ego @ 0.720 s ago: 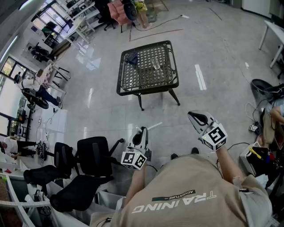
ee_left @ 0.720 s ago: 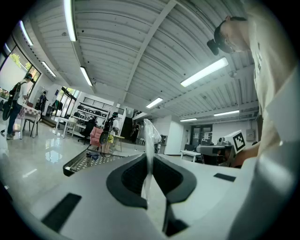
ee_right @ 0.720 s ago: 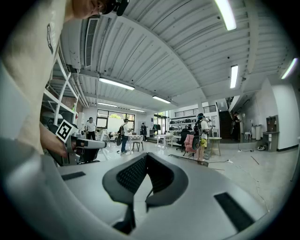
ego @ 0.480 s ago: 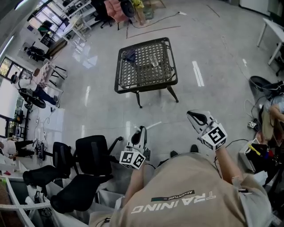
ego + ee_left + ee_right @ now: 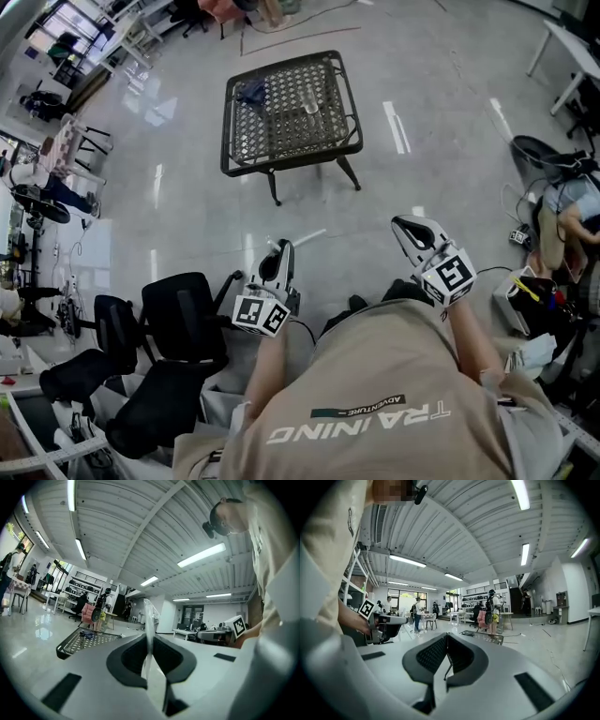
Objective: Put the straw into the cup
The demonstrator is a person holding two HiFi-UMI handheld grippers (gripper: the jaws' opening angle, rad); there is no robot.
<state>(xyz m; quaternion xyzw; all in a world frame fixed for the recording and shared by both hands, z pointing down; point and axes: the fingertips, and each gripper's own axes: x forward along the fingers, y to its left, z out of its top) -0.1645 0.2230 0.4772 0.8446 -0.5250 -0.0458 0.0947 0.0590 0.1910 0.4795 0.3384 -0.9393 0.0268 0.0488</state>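
Far ahead on the floor stands a black mesh table (image 5: pixel 246 150) with a clear cup (image 5: pixel 310 101) on it. My left gripper (image 5: pixel 281 247) is held near my body, shut on a thin straw (image 5: pixel 306 236) that sticks out forward to the right. In the left gripper view the clear-wrapped straw (image 5: pixel 148 632) rises upright between the closed jaws of the left gripper (image 5: pixel 148 641). My right gripper (image 5: pixel 400 225) is also held far from the table. In its own view the right gripper (image 5: pixel 446 636) is shut with nothing in it.
A blue cloth (image 5: pixel 251 91) lies on the table's back left corner. Black office chairs (image 5: pixel 178 328) stand at my left. Bags and cables (image 5: pixel 534 309) lie on the floor at the right. Grey floor stretches between me and the table.
In the head view the table has slid up and to the left, and both grippers sit slightly higher. The left stays shut on the straw.
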